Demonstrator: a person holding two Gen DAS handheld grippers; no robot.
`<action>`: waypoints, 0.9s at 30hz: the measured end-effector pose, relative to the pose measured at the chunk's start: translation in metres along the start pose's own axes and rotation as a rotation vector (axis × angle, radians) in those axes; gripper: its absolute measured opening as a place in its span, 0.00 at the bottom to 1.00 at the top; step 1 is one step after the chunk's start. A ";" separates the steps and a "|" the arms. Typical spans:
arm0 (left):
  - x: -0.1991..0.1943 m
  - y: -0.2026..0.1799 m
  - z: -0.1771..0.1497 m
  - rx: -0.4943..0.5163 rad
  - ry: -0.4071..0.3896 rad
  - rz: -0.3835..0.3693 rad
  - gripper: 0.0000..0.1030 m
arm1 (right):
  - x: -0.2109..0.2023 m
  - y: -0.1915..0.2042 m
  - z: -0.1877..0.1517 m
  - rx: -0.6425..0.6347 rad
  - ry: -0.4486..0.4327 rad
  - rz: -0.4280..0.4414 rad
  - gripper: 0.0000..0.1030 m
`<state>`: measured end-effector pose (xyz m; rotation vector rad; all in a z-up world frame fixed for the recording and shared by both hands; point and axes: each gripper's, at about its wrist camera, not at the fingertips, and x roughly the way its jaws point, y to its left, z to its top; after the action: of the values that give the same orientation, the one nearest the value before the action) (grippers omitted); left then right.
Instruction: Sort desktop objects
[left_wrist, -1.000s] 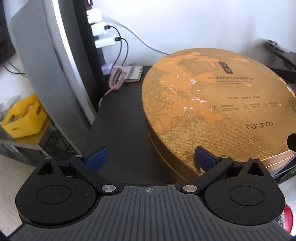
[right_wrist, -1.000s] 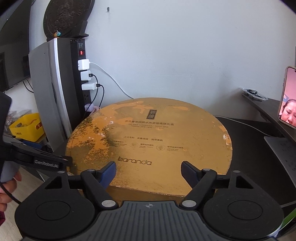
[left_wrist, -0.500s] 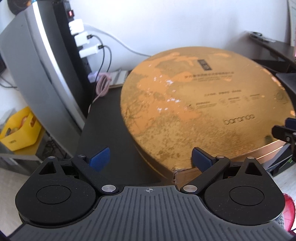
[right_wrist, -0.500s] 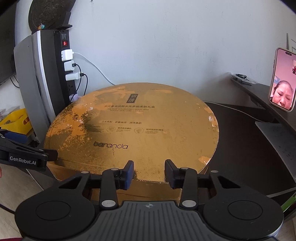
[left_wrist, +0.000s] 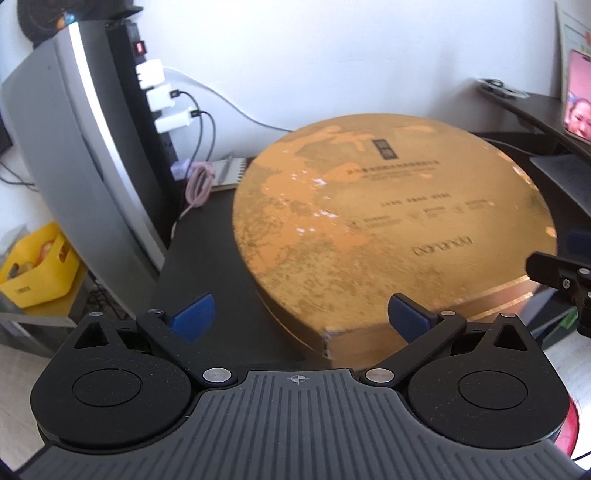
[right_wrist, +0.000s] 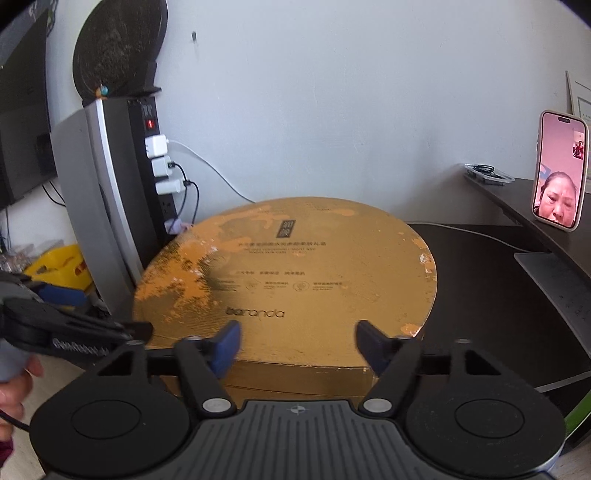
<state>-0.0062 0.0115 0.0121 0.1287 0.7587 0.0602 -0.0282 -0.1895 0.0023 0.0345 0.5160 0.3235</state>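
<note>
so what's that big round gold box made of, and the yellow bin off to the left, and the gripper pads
The big round gold box looks like foil-faced cardboard: fine ridged texture, gold worn off in patches, a frayed pale corner on its flat front edge. The yellow bin looks like moulded plastic, glossy with cut-out handles. The blue gripper pads seem matte rubber or soft plastic; the look leaves it open.

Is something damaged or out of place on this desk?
Yes. The round gold box has worn, patchy foil on its lid and a scuffed corner at its flat front edge, which sticks out past the black desk. A pink cable lies loosely coiled behind it.
</note>
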 end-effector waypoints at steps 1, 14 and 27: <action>-0.001 -0.002 -0.002 0.001 0.002 -0.007 1.00 | -0.003 0.001 0.000 0.002 -0.005 0.002 0.81; -0.014 -0.016 -0.027 0.015 0.011 -0.060 1.00 | -0.021 0.002 -0.016 0.029 -0.004 -0.008 0.88; -0.013 -0.016 -0.023 0.023 0.008 -0.082 1.00 | -0.014 0.001 -0.013 0.042 0.015 -0.015 0.90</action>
<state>-0.0311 -0.0034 0.0024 0.1197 0.7716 -0.0257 -0.0459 -0.1936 -0.0024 0.0685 0.5377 0.2981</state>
